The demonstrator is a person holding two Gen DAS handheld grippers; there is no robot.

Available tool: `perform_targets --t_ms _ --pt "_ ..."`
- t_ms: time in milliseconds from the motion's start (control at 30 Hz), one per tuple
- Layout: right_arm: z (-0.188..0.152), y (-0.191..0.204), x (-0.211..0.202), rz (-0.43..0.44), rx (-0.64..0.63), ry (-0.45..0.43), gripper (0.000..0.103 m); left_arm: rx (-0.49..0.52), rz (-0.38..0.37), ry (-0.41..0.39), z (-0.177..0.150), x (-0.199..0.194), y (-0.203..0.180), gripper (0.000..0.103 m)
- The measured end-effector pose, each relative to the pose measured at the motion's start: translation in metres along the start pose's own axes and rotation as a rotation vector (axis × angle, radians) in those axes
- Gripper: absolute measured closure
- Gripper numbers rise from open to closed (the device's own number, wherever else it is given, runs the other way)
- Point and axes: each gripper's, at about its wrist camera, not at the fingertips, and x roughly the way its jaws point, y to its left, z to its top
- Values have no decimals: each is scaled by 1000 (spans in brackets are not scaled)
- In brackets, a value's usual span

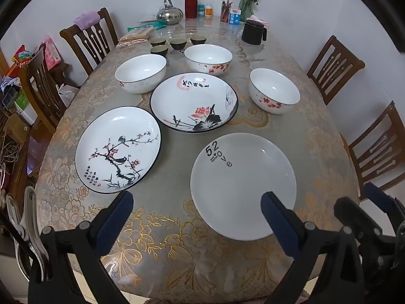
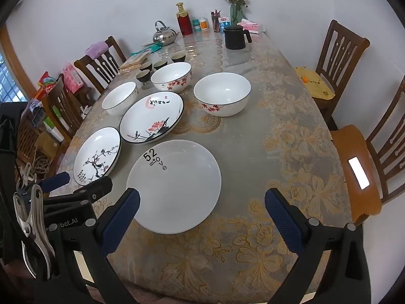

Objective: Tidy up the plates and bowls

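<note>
Plates: white plate (image 1: 243, 187) nearest, table (image 1: 177, 253) edge; blossom plate (image 1: 117, 149) beside it. Left gripper (image 1: 197, 217), right gripper (image 2: 202, 215) both agape, empty. Advice: pinch rim squarely, lift level.

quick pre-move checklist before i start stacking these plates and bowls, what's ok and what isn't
1. Left gripper open and empty: ok, its fingers are spread wide with nothing between them.
2. Right gripper open and empty: ok.
3. Plates lie apart, none stacked: ok; the "52 love" plate, blossom plate and lotus plate each lie flat on the table.
4. Bowls upright and empty: ok for all three: left bowl, far bowl, right bowl.
5. Path to the nearest plate: ok, nothing lies between the grippers and the "52 love" plate.
6. Plate rims chipped or wet: cannot tell.
</note>
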Motion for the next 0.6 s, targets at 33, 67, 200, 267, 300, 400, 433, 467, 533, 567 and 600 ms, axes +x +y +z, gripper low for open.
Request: perform_targets --t_ms 33,67,200,267,300,400,433,467,533,567,600 --pt "0 0 0 1 0 0 2 0 0 0 0 0 0 1" --pt "0 0 0 0 0 0 2 0 1 0 0 0 1 1" --pt "-1 -1 -2 0 2 -1 2 0 1 0 0 0 0 1" --pt "-1 -1 -2 0 2 -1 2 0 1 0 0 -2 0 1" --pt "-1 -1 -1 0 2 -1 2 1 1 0 0 -2 -1 1" --pt "-2 -1 -1 1 3 -1 2 1 3 0 0 -2 -1 1" --pt "-2 -1 -1 0 3 0 2 1 3 0 0 -2 -1 1" --pt "-2 -1 -1 0 3 0 2 1 3 0 0 -2 -1 1" --pt "-2 -1 -1 0 3 0 2 1 3 0 0 -2 -1 1" --pt "-2 -1 -1 0 2 0 2 1 4 0 0 -2 -1 1" --pt "-2 -1 -1 1 2 0 2 1 4 0 0 -2 -2 1"
